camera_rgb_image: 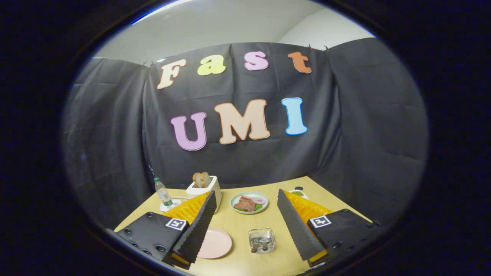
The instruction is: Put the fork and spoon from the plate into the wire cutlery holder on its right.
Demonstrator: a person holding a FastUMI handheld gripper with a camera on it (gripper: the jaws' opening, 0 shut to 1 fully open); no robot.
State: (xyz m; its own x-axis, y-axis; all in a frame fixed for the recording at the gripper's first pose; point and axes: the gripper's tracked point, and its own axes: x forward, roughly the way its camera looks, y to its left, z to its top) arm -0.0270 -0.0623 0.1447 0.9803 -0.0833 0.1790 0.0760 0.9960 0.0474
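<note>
Fingers of my gripper point(245, 230) stand wide apart above the table point(245, 264), holding nothing and touching nothing. Between them I see the pink plate point(216, 243), its near edge hidden behind the left finger, and just to its right the wire cutlery holder point(261, 240). Dark shapes sit inside the holder, too small for me to tell fork from spoon. Beyond the fingers stand a toaster point(209, 186), a bottle point(163, 193) and a plate of food point(249, 202).
</note>
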